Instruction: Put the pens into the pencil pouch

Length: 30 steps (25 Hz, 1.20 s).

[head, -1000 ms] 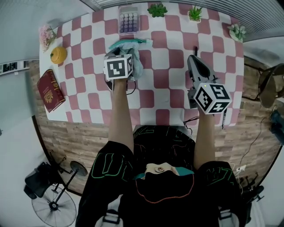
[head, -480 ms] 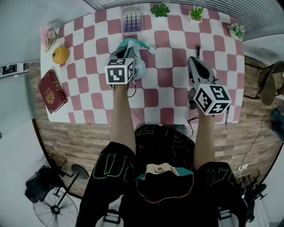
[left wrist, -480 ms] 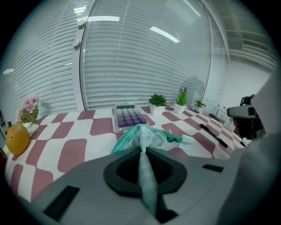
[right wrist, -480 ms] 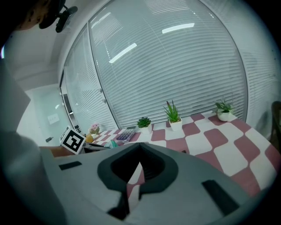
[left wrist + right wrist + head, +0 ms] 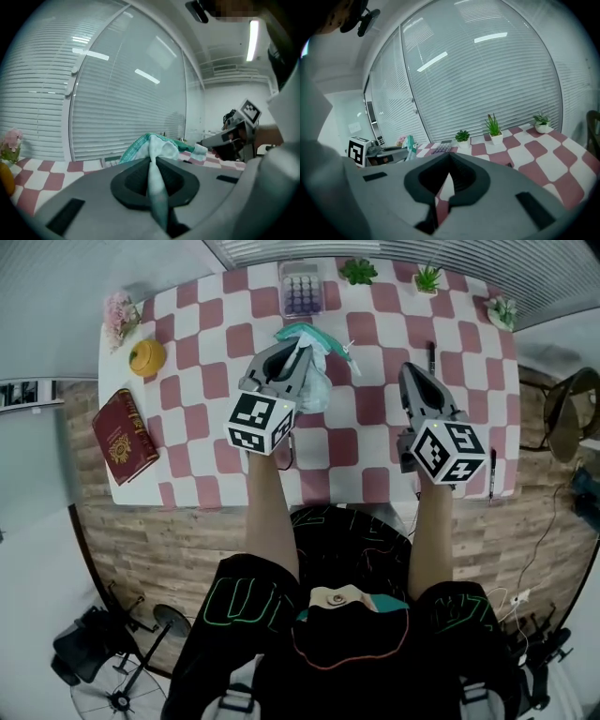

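Note:
The teal and white pencil pouch [image 5: 319, 362] hangs off the checkered table [image 5: 216, 381], a fold of its cloth [image 5: 157, 150] pinched in my left gripper [image 5: 298, 352]. Seen from the left gripper view, the left gripper [image 5: 152, 161] is shut on that white fabric. To the right, my right gripper [image 5: 412, 371] hovers over the table, shut and empty; its jaws [image 5: 450, 159] meet with nothing between them. One black pen [image 5: 431, 357] lies just beyond the right gripper. A second pen [image 5: 492, 472] lies at the table's right edge.
At the table's far edge stand a calculator [image 5: 302, 289] and small potted plants [image 5: 358, 271] [image 5: 428, 277] [image 5: 502, 307]. On the left are pink flowers [image 5: 117, 313], an orange pot [image 5: 147, 356] and a red book [image 5: 122, 435].
My left gripper pointed down onto the pouch; it has since tipped up towards level and risen with the pouch's cloth in it. The right gripper drifted slightly and stays shut.

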Tool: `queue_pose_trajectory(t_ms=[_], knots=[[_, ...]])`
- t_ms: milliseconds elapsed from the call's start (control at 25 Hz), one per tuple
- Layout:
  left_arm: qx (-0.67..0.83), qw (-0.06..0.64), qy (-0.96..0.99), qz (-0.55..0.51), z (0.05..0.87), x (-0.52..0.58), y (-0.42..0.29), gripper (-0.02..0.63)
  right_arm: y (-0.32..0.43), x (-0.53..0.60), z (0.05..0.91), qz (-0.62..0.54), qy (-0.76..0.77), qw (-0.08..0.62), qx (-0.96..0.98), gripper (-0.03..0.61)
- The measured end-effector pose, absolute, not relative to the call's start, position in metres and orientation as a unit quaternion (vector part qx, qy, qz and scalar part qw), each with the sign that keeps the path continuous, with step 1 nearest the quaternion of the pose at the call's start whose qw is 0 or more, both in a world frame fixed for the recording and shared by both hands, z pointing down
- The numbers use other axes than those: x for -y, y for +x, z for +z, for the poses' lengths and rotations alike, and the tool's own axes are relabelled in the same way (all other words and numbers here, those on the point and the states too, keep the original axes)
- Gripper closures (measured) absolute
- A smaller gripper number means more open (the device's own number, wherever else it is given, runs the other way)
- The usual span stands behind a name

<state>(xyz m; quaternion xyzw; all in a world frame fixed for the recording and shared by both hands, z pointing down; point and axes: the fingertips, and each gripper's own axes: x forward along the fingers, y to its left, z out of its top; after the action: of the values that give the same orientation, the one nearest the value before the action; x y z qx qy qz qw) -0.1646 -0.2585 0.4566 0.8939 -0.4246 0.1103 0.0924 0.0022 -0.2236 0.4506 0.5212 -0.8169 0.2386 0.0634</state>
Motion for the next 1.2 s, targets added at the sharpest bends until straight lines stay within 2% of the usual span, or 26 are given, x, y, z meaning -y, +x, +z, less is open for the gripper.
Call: queue_pose_trajectory(t_ms=[440,640,880,1200], knots=[[0.283,0.052,0.953,-0.097,0.351,0.21,-0.188,0.592,-0.045,0.231,0.387,0.167,0.507,0.014,0.845,0.58],[0.225,0.047,0.961,-0.156,0.325,0.182,-0.198,0.592,-0.073,0.223,0.36,0.138,0.471,-0.011,0.871,0.58],[0.196,0.046,0.956,-0.213,0.309,0.165,-0.21,0.592,-0.111,0.207,0.33,0.102,0.389,-0.037,0.915,0.58],[0.126,0.072,0.953,-0.265,0.301,0.144,-0.219,0.592,-0.164,0.166,0.309,0.075,0.217,-0.023,0.973,0.58]])
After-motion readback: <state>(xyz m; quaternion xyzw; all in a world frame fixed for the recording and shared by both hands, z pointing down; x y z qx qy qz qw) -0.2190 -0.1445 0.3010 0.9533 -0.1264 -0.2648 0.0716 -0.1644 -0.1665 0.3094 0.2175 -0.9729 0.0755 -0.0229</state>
